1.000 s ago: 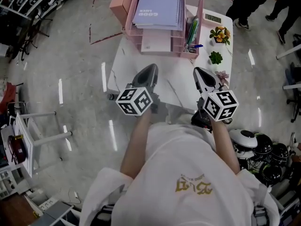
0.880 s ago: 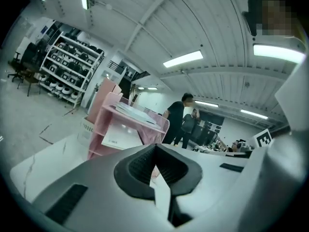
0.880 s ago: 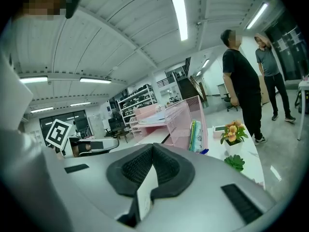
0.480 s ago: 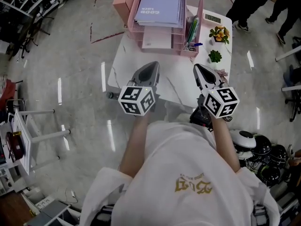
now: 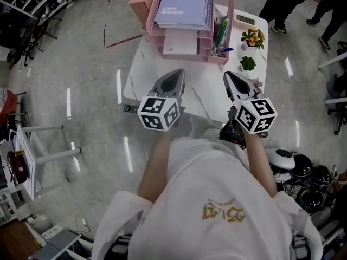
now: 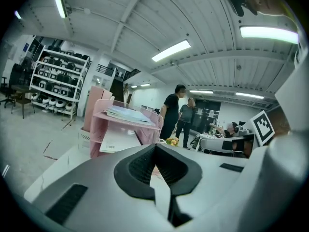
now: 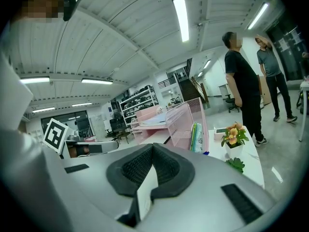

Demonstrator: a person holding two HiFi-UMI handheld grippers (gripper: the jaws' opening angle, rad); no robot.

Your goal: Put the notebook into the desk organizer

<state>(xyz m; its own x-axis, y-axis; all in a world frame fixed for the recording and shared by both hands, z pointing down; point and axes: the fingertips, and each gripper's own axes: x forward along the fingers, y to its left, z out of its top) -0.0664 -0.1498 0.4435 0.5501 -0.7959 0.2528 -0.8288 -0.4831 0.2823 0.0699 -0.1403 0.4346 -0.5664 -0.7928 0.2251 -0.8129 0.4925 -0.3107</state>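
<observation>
We hold the left hand-held gripper (image 5: 172, 79) and the right hand-held gripper (image 5: 230, 80) over the near surface (image 5: 203, 88), both with jaws pressed together on nothing. The notebook (image 5: 183, 5) lies flat on the top tray of the pink organizer (image 5: 232, 15), far from us. A careless reach could shove the organizer or slide the notebook off. Only the head view shows the notebook's cover. The gripper views show the jaws meeting.

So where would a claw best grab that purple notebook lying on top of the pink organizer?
Probably the near short edge, from the person's side. The notebook lies flat in the top tray of the desk organizer; walls flank its long sides and the spiral runs along the right, so only the front looks open.
</observation>
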